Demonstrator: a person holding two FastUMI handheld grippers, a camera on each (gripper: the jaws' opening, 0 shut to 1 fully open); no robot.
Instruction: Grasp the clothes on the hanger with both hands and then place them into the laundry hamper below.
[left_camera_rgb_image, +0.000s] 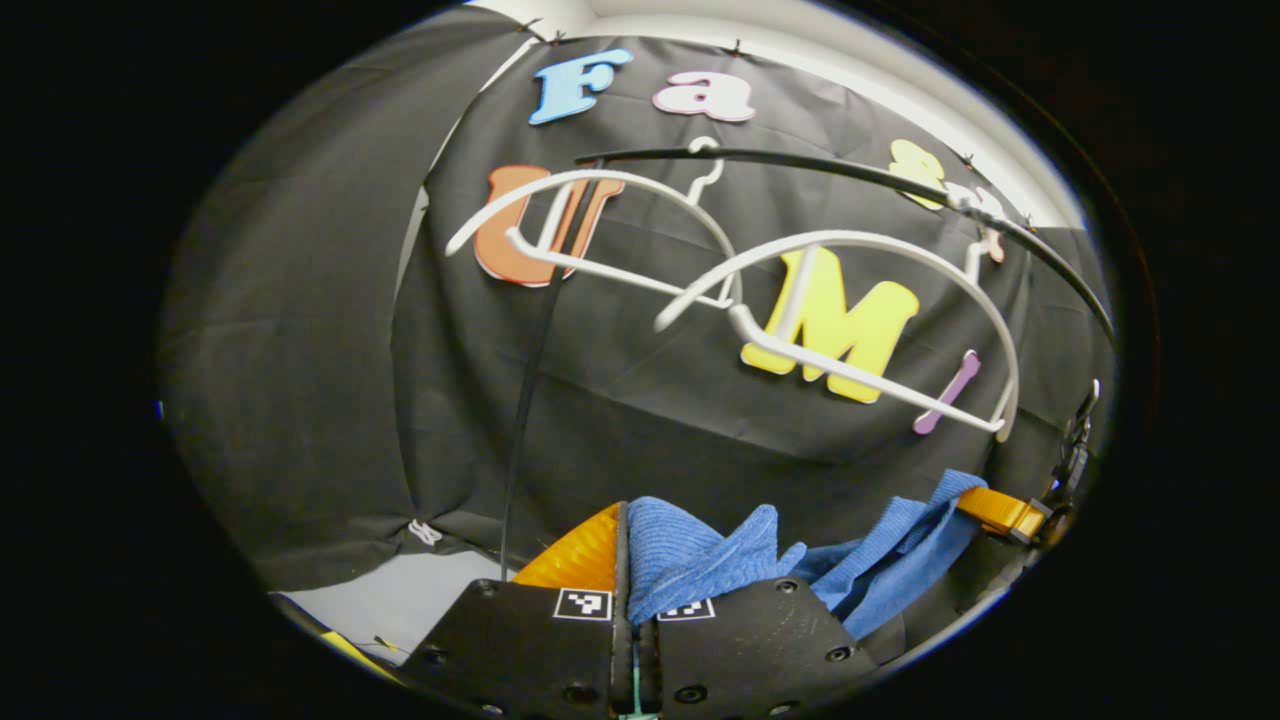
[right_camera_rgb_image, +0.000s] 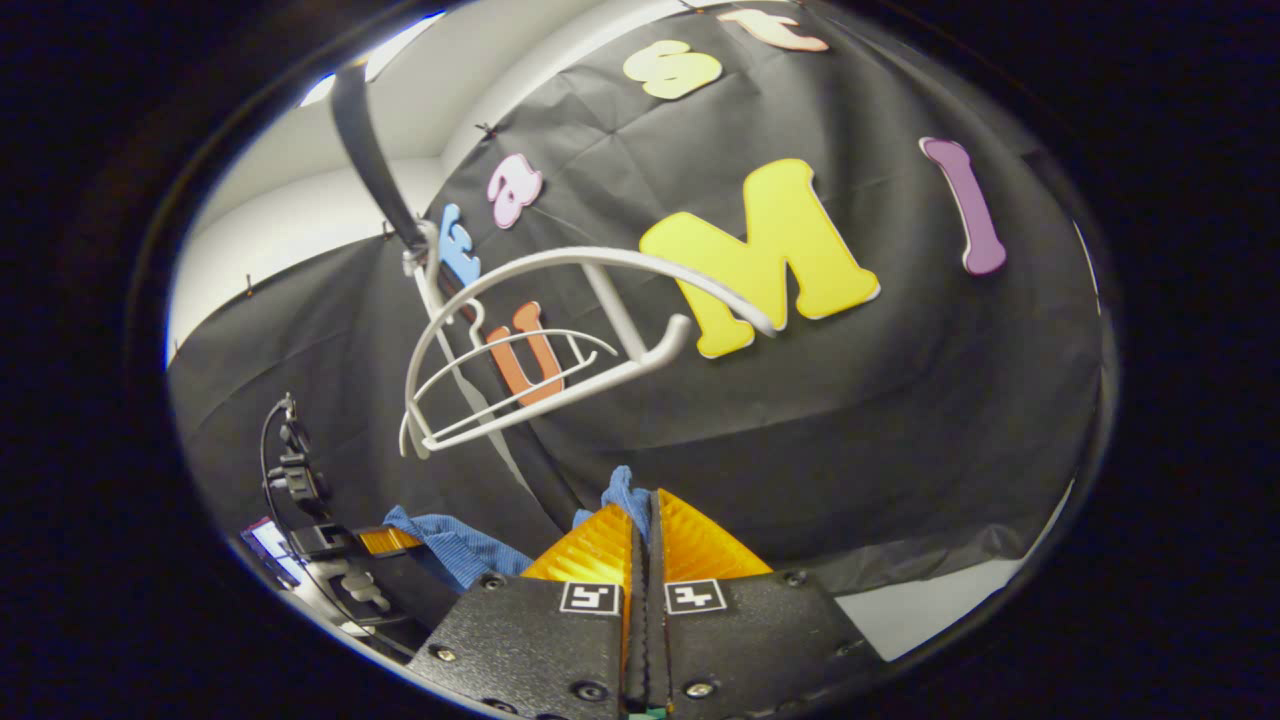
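In the left gripper view a blue knitted garment (left_camera_rgb_image: 700, 560) bunches up between the fingers of my left gripper (left_camera_rgb_image: 625, 545), which is shut on it. From there the cloth stretches right to my right gripper (left_camera_rgb_image: 1005, 513), lower right. Above hang two bare white hangers (left_camera_rgb_image: 850, 300) (left_camera_rgb_image: 600, 220) on a black rail (left_camera_rgb_image: 850, 172). In the right gripper view my right gripper (right_camera_rgb_image: 650, 510) is shut, with a tuft of the blue garment (right_camera_rgb_image: 620, 495) sticking out past its tips. The garment (right_camera_rgb_image: 455, 548) sags left toward the left gripper (right_camera_rgb_image: 380, 540). The white hangers (right_camera_rgb_image: 600, 262) hang above, apart from the cloth.
The rail's black upright (left_camera_rgb_image: 530, 400) runs down left of the hangers. A stand with cables and a small device (right_camera_rgb_image: 295, 470) sits at the far left of the right gripper view. Pale floor (right_camera_rgb_image: 930, 605) shows under the black cloth wall (left_camera_rgb_image: 300, 350).
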